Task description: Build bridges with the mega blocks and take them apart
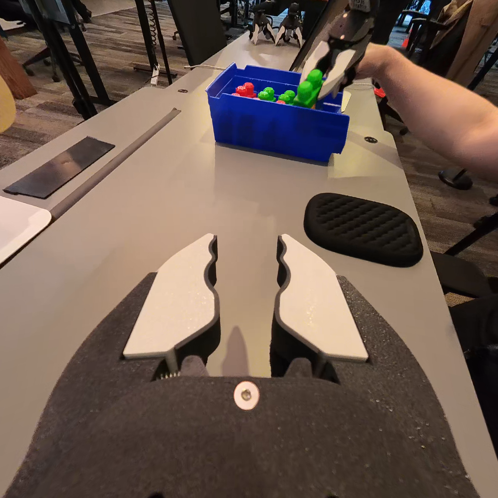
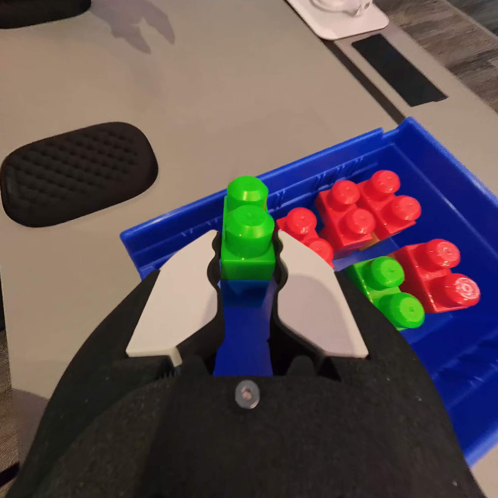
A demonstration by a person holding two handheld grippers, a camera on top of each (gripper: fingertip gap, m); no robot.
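Observation:
A blue bin stands on the grey table and holds several red and green mega blocks. My right gripper is shut on a green two-stud block and holds it tilted above the near side of the bin. It also shows in the left wrist view, over the bin's right end with the green block. Red blocks and another green block lie in the bin. My left gripper is open and empty, low over bare table well short of the bin.
A black padded wrist rest lies right of my left gripper; it also shows in the right wrist view. A black flat pad and a white tray corner sit at the left. Two spare grippers stand at the far end. A person's forearm reaches in from the right.

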